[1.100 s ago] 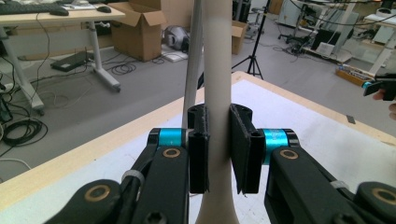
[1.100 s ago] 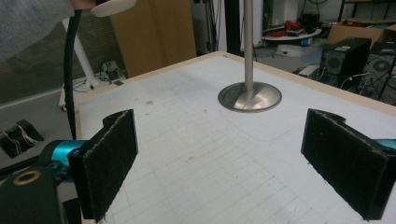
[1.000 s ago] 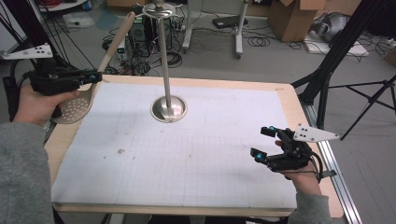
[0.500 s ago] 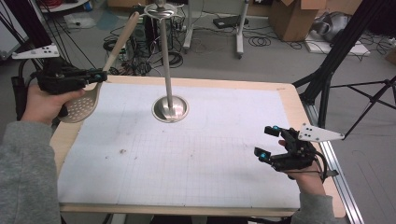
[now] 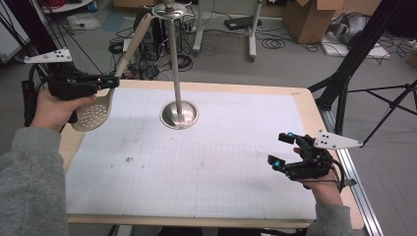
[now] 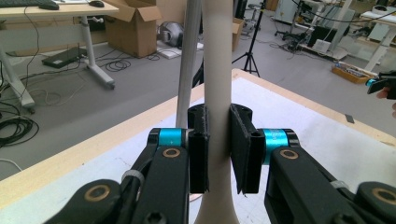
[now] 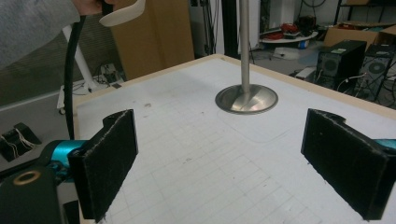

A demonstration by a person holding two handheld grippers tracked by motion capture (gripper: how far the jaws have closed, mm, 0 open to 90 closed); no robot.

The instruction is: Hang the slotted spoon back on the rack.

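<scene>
Lifting a slotted spoon [image 5: 96, 110] toward the metal stand [image 5: 178, 105]

Over the last second the left gripper [image 5: 105, 82], clenched on the spoon's pale handle, has carried it a little up and nearer the stand's top, a likely move toward hanging it there. The spoon is smooth beige plastic, its round bowl dotted with holes, left of the stand and off the table [image 5: 236, 162]. The stand is a polished steel pole on a domed base. The right gripper [image 5: 281, 149] waits released, right of the stand.
</scene>
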